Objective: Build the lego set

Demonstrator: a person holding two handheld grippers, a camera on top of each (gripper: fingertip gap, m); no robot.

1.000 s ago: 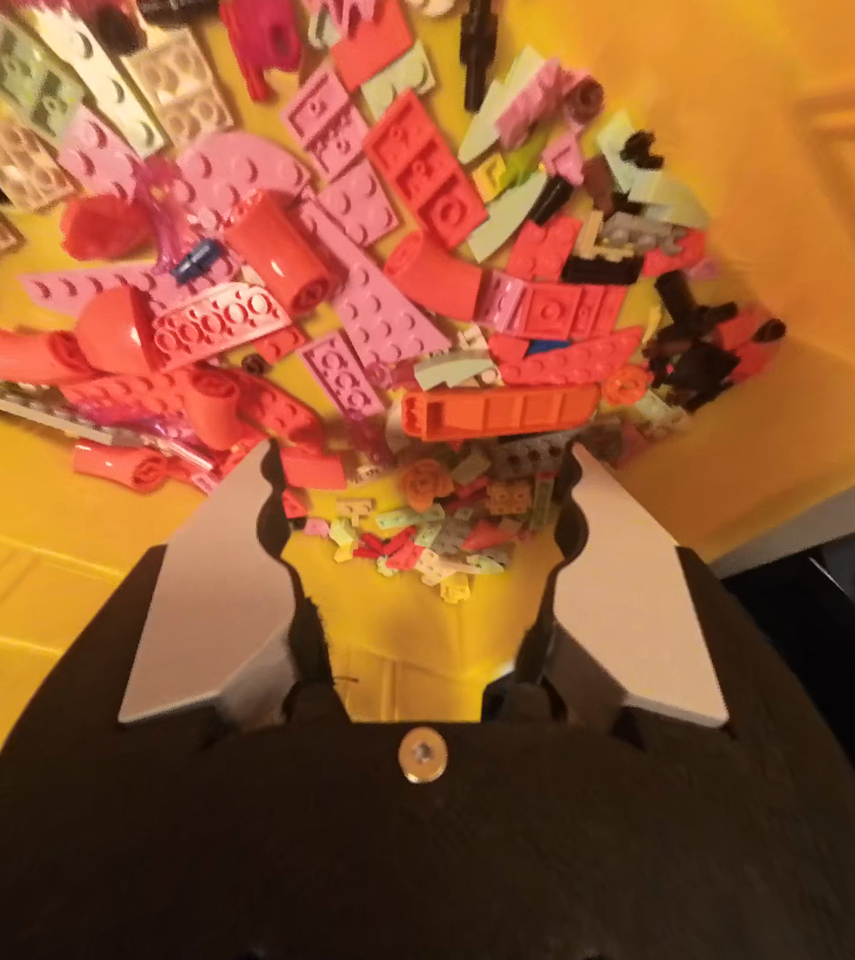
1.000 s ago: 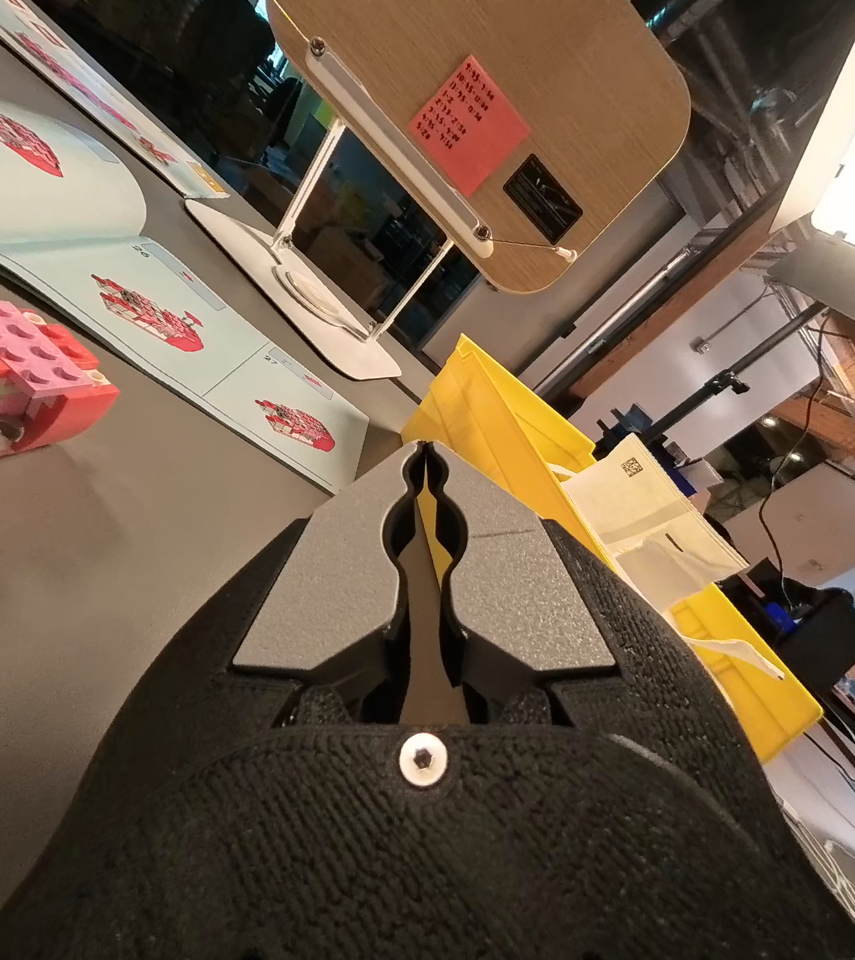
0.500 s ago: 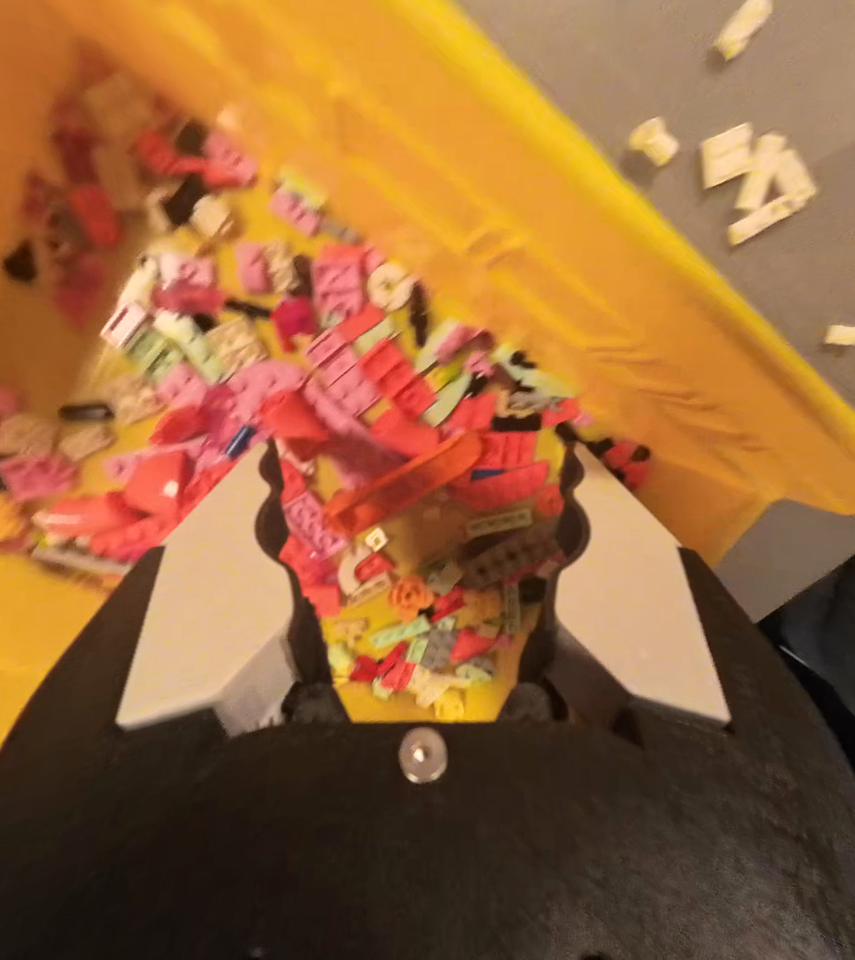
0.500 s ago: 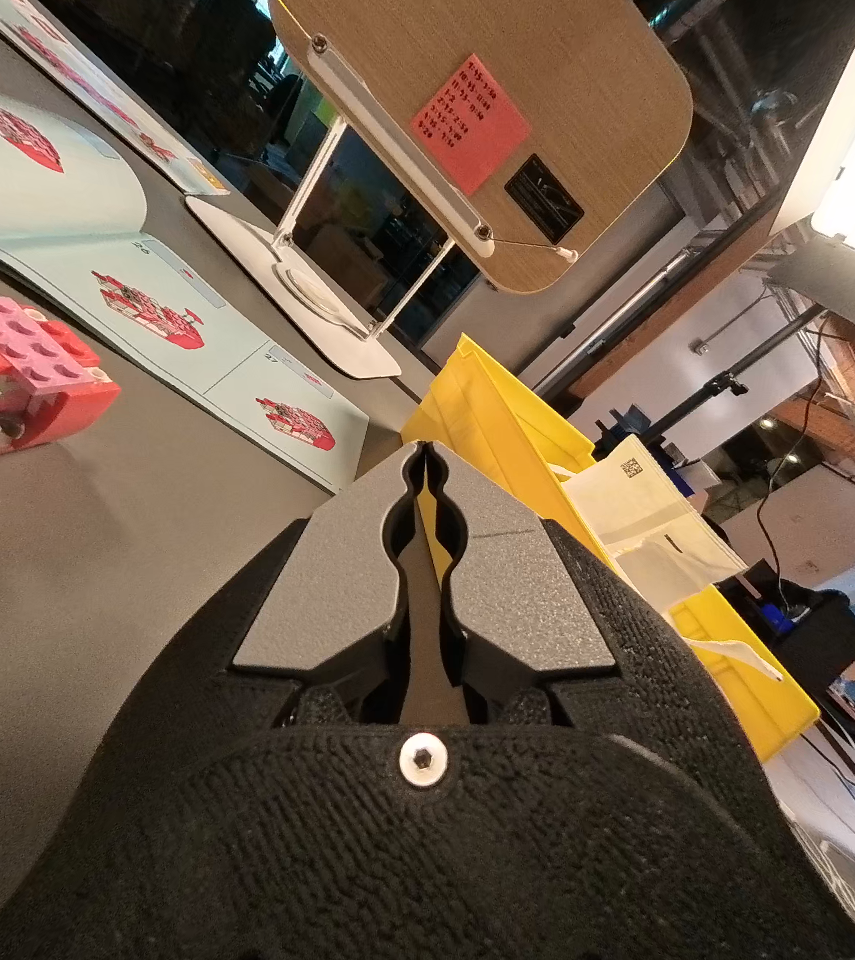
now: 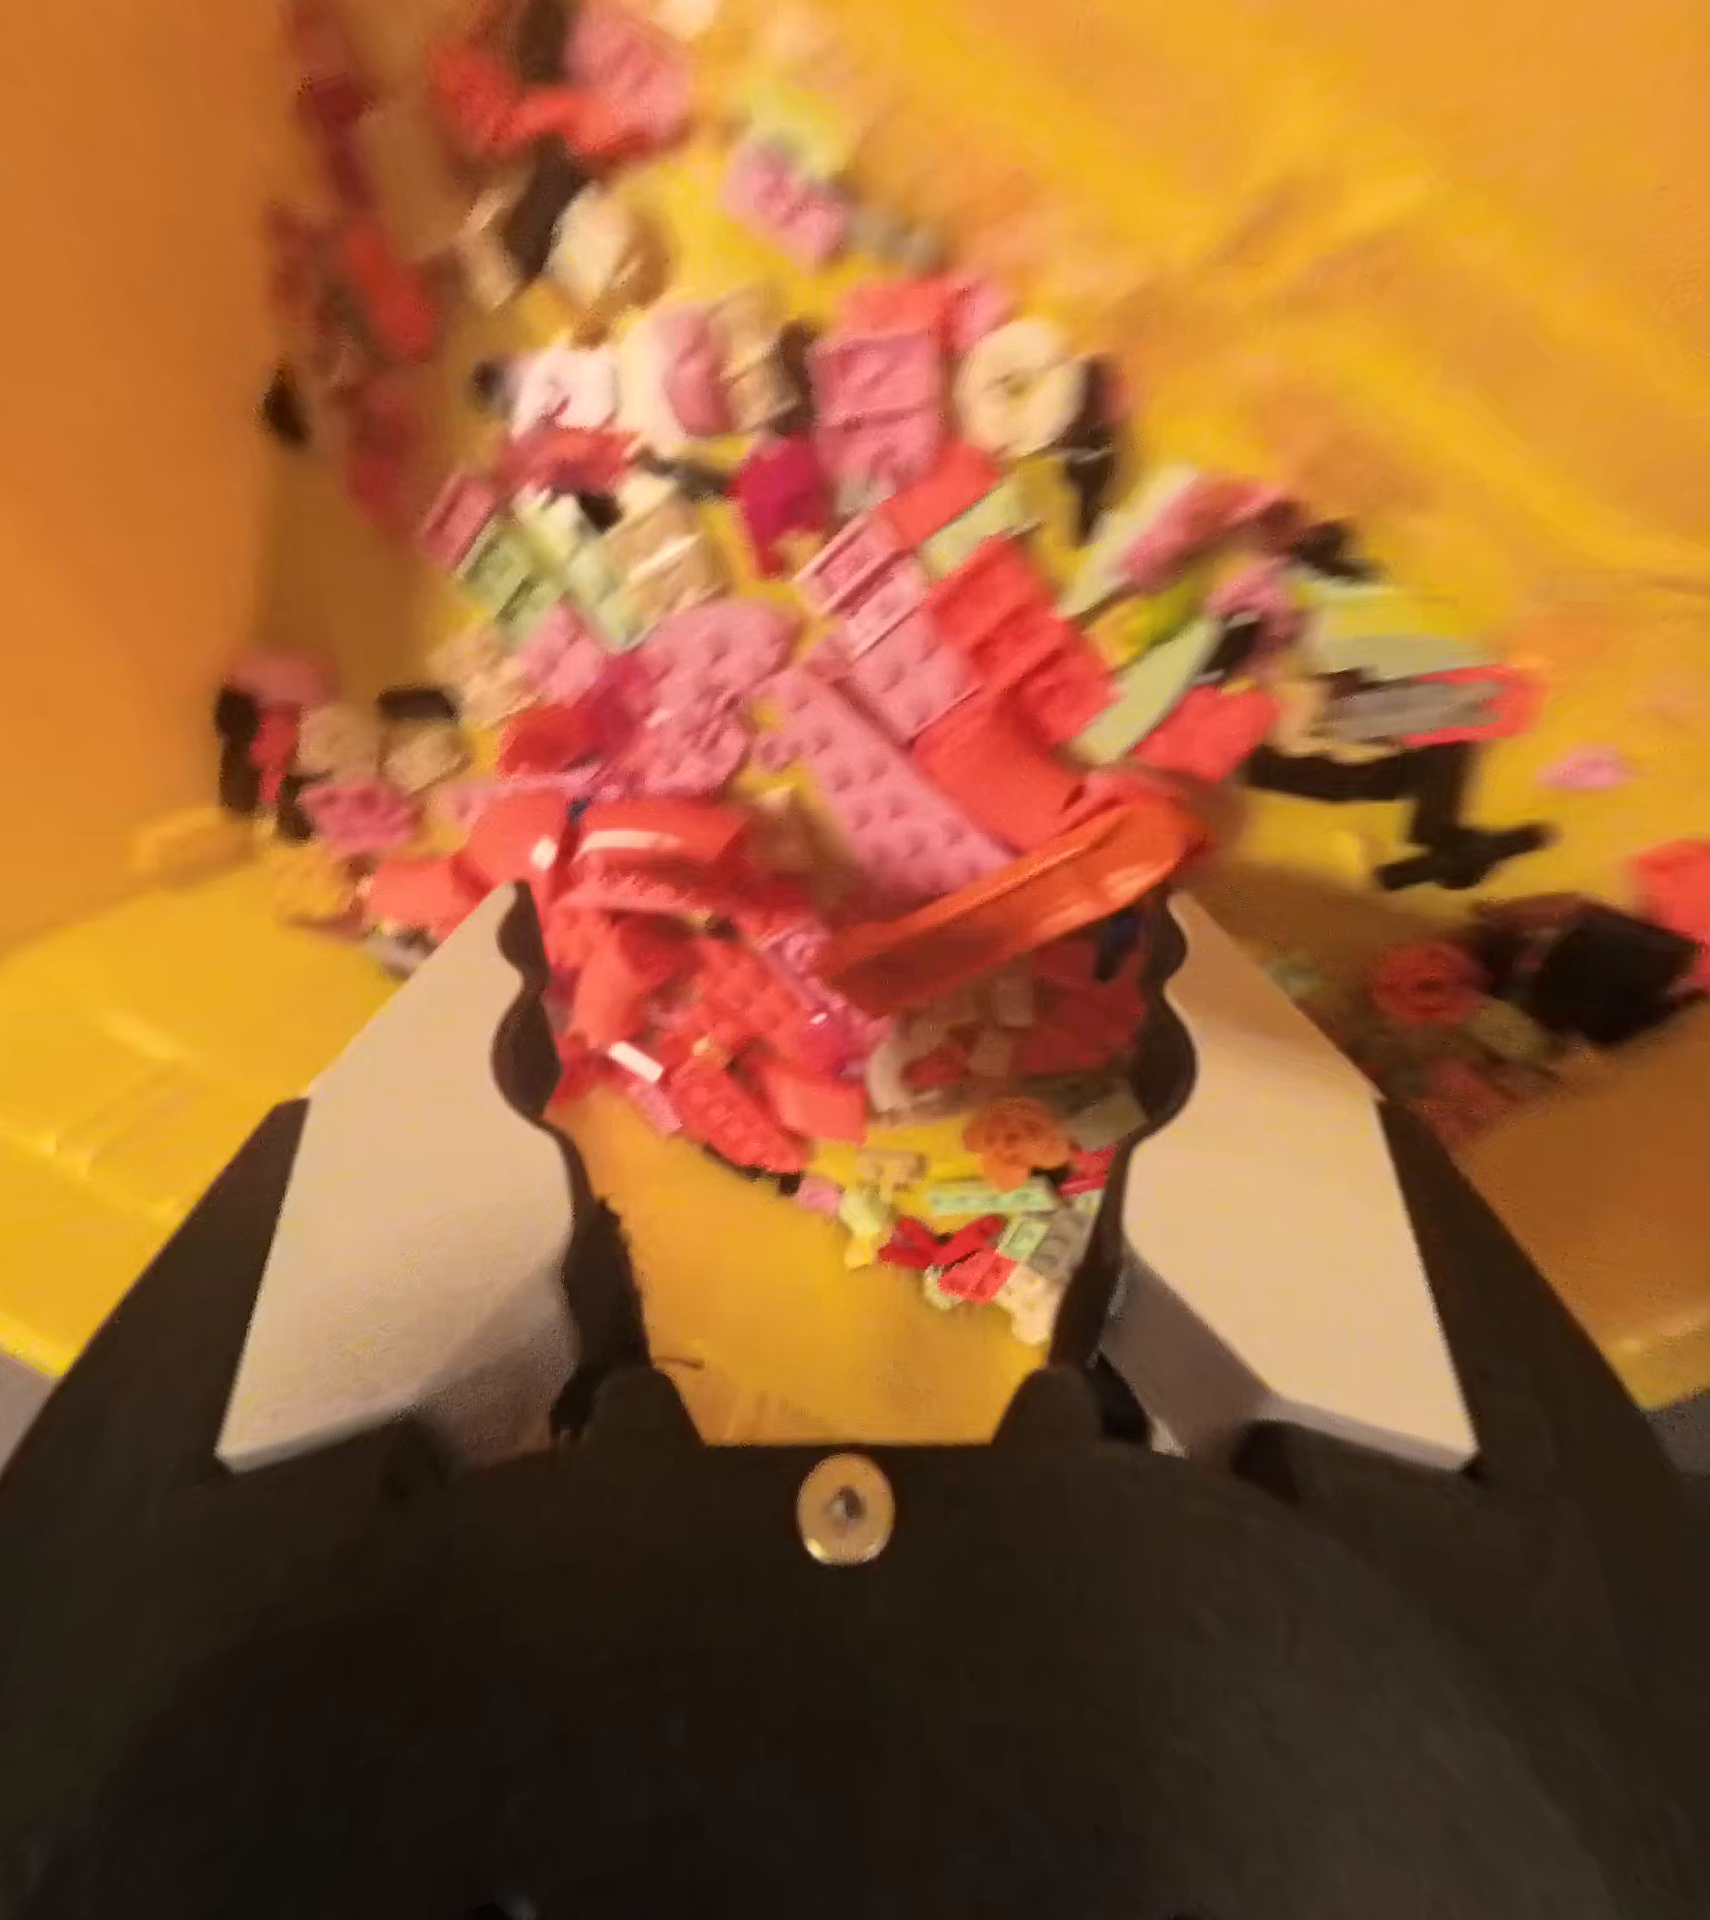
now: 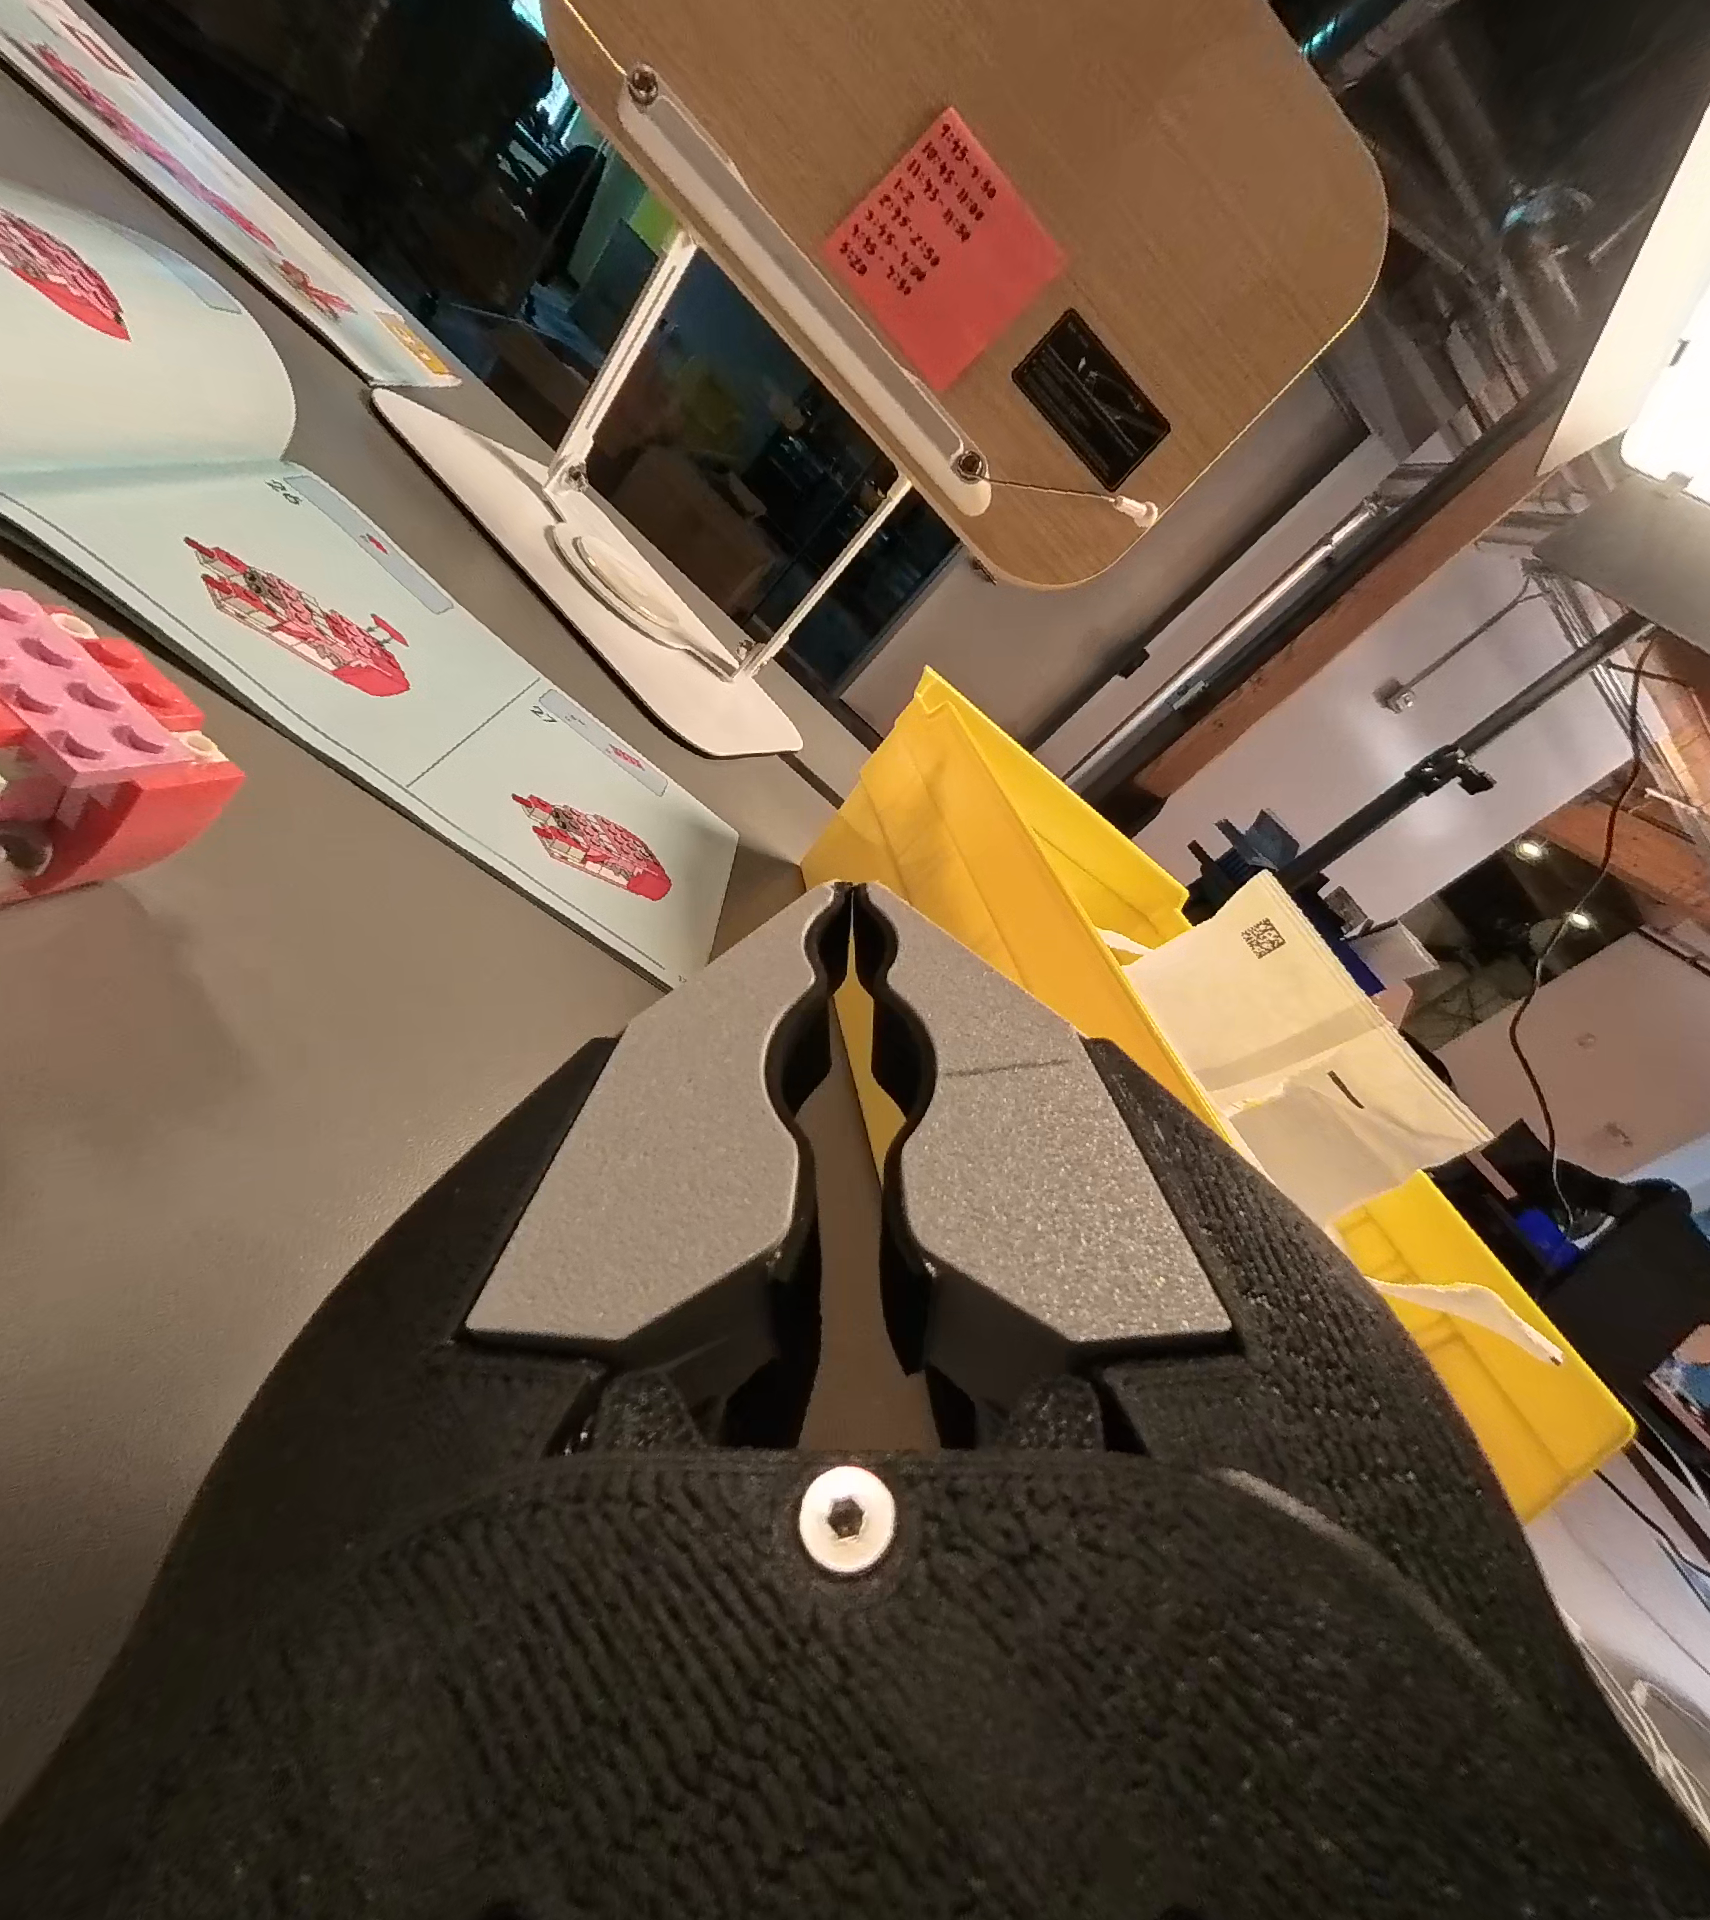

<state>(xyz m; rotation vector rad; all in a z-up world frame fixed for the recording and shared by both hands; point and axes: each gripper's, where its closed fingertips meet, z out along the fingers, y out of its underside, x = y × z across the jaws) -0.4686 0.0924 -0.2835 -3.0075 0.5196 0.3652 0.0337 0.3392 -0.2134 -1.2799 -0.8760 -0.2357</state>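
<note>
Left tongs (image 5: pixel 843 914) stood with their fingers wide apart and nothing pressed between them, poised over the heap of toy bricks (image 5: pixel 830 665) in the yellow bin (image 5: pixel 82 1081). Nearest the tips was a long orange piece (image 5: pixel 1012 899). It lay just ahead of the gap and slightly to the right of its middle. Its long axis ran slantwise across the opening, low on the left and rising toward the right finger (image 5: pixel 1235 997). Whether that end touched the finger the blur did not let me tell. A long pink plate (image 5: pixel 882 790) lay just behind it, slanting the other way.

Right tongs (image 6: pixel 848 886) had their fingers closed together on nothing, low over the grey table (image 6: pixel 259 1039), well away from the heap, so the left pair was by far the nearer.

Only the left wrist view looked into the bin and showed the bricks, though smeared. Only the right wrist view showed the bin from outside (image 6: pixel 996 862), a half-built pink and red model (image 6: pixel 51 748) on the table, an open instruction booklet (image 6: pixel 311 623) and a wooden board on a clear stand (image 6: pixel 1038 208).
</note>
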